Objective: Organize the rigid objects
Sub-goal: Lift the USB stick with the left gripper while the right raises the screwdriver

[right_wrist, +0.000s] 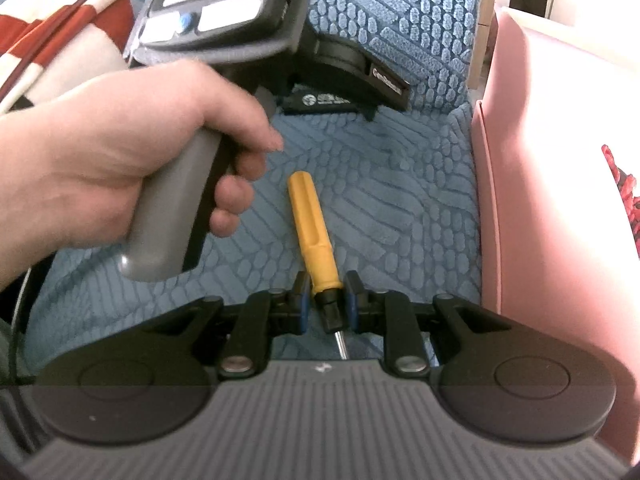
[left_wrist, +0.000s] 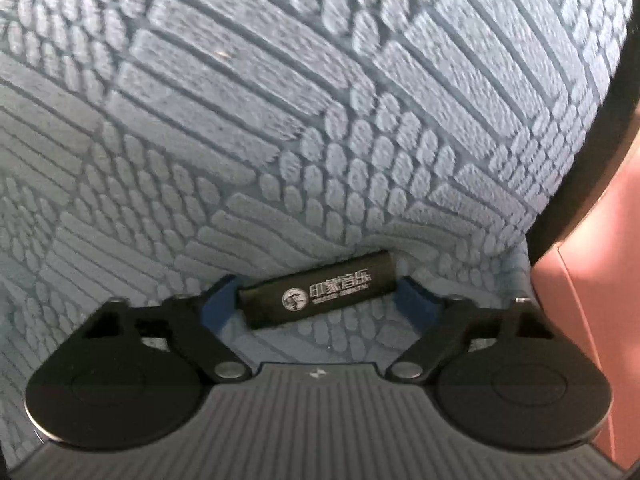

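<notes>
In the left wrist view a black cylinder (left_wrist: 318, 289) with white printing lies on the blue textured sofa cover (left_wrist: 280, 120), between the fingers of my left gripper (left_wrist: 318, 300). The jaws stand wide, one at each end of the cylinder; contact is unclear. In the right wrist view a yellow-handled screwdriver (right_wrist: 310, 224) lies on the cover with its black collar between the blue pads of my right gripper (right_wrist: 326, 306). The jaws stand narrow beside it, with small gaps visible. The left gripper body (right_wrist: 224, 12) and the hand holding it show at upper left, over the black cylinder (right_wrist: 320, 101).
A pink box (right_wrist: 540, 160) stands at the right of the seat, also in the left wrist view (left_wrist: 592, 320). A red and white cloth (right_wrist: 48, 32) lies at far left. The sofa backrest (right_wrist: 400, 20) rises behind.
</notes>
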A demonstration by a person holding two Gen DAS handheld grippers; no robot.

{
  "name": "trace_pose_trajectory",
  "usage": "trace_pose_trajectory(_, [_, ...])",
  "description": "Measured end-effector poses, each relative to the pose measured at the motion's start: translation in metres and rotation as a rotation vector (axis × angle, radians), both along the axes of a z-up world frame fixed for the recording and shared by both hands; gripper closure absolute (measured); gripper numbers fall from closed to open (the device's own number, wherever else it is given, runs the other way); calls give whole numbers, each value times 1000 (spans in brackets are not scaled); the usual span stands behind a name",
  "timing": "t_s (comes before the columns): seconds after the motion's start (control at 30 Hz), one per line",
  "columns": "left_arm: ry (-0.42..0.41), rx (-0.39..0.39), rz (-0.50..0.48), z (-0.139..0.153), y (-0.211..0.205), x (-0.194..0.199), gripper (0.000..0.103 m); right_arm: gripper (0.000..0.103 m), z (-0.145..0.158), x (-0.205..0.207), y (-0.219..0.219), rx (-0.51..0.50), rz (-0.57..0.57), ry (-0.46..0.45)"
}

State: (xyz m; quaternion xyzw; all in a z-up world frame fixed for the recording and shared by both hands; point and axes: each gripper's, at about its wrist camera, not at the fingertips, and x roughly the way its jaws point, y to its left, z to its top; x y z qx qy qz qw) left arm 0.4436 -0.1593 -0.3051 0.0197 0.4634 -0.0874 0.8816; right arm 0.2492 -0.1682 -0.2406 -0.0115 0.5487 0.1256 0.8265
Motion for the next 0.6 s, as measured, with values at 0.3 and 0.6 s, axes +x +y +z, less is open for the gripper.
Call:
trace_pose_trajectory(0.3, [22,-46,29,-4,19,12,17,82,13,-14,4,-8,13,-22])
trace_pose_trajectory(0.6, [16,-117,76,19,59,-32,17,82,26,-39,4,-8,-16,-34])
